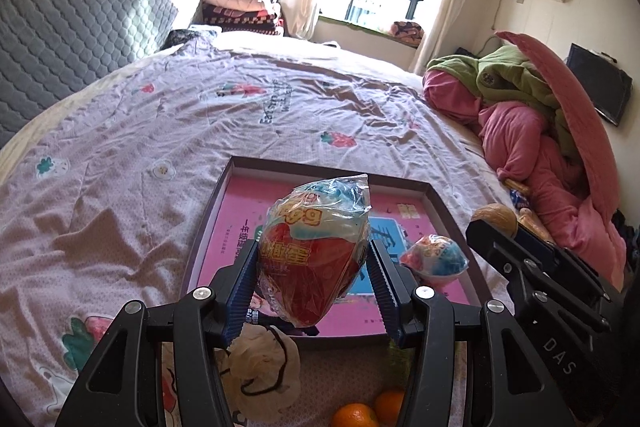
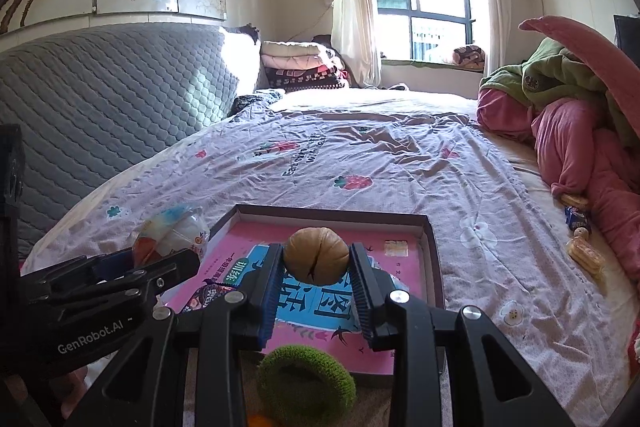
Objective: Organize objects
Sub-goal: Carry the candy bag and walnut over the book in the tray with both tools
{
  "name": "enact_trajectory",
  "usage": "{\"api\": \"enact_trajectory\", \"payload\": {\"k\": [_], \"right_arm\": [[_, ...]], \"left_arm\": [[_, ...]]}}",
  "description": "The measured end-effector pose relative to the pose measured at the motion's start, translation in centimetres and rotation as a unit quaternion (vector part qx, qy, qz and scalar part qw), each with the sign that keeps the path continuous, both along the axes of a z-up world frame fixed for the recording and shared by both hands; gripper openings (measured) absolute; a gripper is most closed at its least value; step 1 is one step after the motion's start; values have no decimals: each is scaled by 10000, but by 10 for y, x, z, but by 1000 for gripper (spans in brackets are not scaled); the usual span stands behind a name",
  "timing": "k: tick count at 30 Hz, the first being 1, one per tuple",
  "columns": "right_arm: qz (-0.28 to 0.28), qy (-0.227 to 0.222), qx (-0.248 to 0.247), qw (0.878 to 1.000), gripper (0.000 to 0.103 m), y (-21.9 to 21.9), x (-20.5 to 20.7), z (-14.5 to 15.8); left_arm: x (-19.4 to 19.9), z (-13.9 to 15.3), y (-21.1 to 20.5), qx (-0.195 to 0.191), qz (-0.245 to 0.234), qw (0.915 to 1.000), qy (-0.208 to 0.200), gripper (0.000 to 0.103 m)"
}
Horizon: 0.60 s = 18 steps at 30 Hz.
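My left gripper [image 1: 314, 265] is shut on a plastic-wrapped egg-shaped toy [image 1: 316, 251], red below and pale blue above, held over a shallow box lid [image 1: 240, 171] with a pink book inside. A second, smaller wrapped egg [image 1: 434, 261] lies in the lid at the right. My right gripper [image 2: 316, 263] is shut on a brown walnut [image 2: 316, 255] above the same lid [image 2: 332, 213]. The walnut [image 1: 494, 219] and right gripper [image 1: 490, 229] also show at the right of the left wrist view. At the left of the right wrist view sits the left gripper [image 2: 166, 259] with its wrapped egg [image 2: 172, 231].
The lid rests on a lilac printed bedsheet [image 1: 160, 131]. Near me lie a green knitted ring [image 2: 306, 381], two oranges [image 1: 356, 415] and a cream cloth pouch [image 1: 264, 367]. Pink and green bedding [image 1: 532, 131] piles at the right, with snack packets [image 2: 586, 255] beside it. A grey headboard [image 2: 112, 87] stands left.
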State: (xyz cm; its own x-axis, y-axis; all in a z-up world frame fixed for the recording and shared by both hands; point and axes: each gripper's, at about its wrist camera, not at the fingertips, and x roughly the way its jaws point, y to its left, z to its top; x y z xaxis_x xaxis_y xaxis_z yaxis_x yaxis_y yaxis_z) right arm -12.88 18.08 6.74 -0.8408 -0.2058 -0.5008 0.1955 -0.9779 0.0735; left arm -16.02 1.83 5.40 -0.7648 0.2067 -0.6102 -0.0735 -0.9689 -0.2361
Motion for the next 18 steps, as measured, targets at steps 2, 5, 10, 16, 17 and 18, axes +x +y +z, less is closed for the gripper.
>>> {"api": "enact_trajectory", "payload": {"k": [2,5,10,16,17,18], "right_arm": [[7,-39,-14,10000,33,-1,-3,-2],[4,-68,-12,10000,33,-3,-9,-3],[-34,-31,95,9999,33,-5,-23,1],[-31,-101,156,9998,33,-9,-38,-2],[-25,-114,166,9998,33,-9,-40,-3],[-16,-144,180,9997,33,-10,-42,-5]], "left_arm": [[-6,-1,-4,21,37,10000,-45,56],[-14,-1,-11,75,130,9998,-93,56],[-28,-3,-19,75,226,9995,-186,56],[-50,-3,-20,-25,297,9992,-251,56],[-54,-4,-20,9,278,9992,-280,56],[-56,-5,-19,8,262,9992,-302,56]]}}
